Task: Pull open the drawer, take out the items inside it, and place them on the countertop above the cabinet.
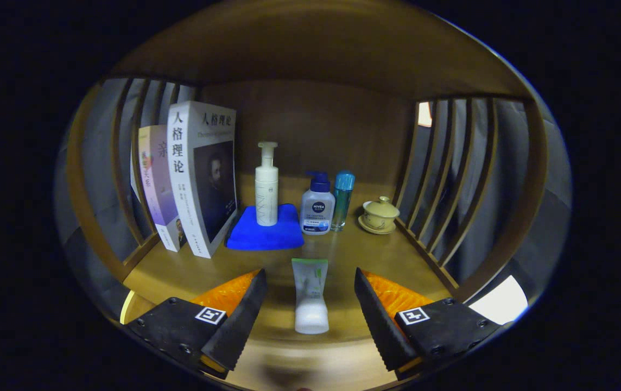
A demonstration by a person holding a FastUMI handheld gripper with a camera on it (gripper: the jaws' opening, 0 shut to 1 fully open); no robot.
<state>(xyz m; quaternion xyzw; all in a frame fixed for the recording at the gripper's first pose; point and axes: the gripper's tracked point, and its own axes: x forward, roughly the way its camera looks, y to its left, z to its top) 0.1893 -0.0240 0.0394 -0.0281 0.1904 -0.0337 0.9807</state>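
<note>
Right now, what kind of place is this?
Likely a wooden shelf or cabinet top with slatted sides, staged as a home nook: upright books, toiletry bottles, a lidded teacup. A tube lies between the open tongs.

Dim, warm light is falling from above onto the wooden shelf (343, 255); slats (451, 179) are bowing at the edges, and the near board is blurring.

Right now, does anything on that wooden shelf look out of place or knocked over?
Mostly tidy: books, pump bottle on a blue cloth, two smaller bottles and a lidded cup all stand upright. The odd one is the tube, lying flat alone on the countertop between the open gripper fingers, touched by neither.
</note>
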